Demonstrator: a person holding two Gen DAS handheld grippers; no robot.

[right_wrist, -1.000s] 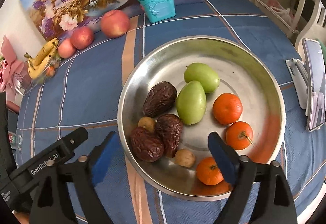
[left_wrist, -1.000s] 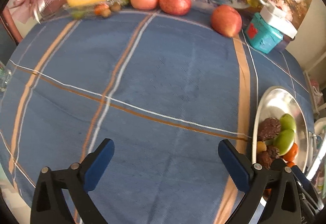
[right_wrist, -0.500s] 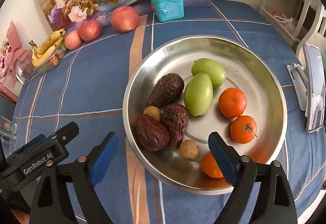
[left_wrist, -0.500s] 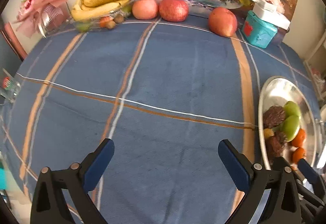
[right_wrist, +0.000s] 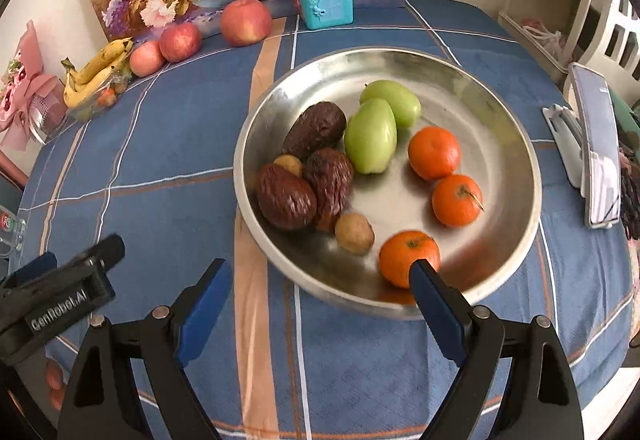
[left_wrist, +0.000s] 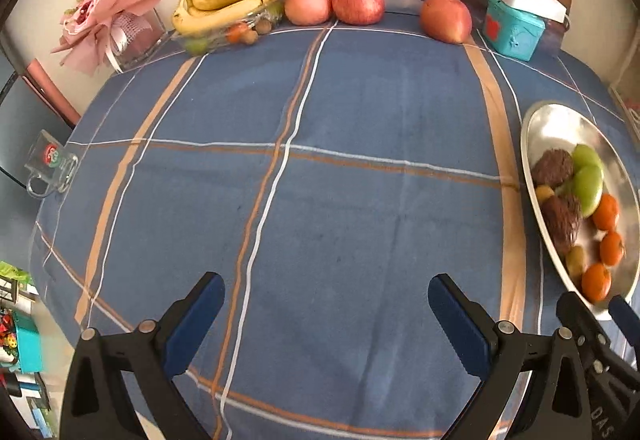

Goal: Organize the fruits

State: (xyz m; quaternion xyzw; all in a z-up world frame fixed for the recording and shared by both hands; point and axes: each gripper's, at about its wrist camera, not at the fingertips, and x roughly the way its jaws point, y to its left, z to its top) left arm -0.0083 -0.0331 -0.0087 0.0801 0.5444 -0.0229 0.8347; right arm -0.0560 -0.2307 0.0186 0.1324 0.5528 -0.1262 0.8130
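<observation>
Steel round dish (right_wrist: pixel 516 144) of wrinkled brown, smooth green, orange fruit.

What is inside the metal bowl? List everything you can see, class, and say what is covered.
The metal bowl holds two green fruits, three oranges, three wrinkled brown fruits and two small tan ones. The right gripper partly covers the nearest orange; anything beneath the pile is hidden.

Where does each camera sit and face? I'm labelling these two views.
Left wrist: on the left tool, angled down over bare blue cloth; its open fingers show, the right tool's at the lower right.
Right wrist: on the right tool, angled down at the metal bowl; its open fingers show, the left tool at the lower left.
Shared: bowl, apples, bananas, teal box.
</observation>
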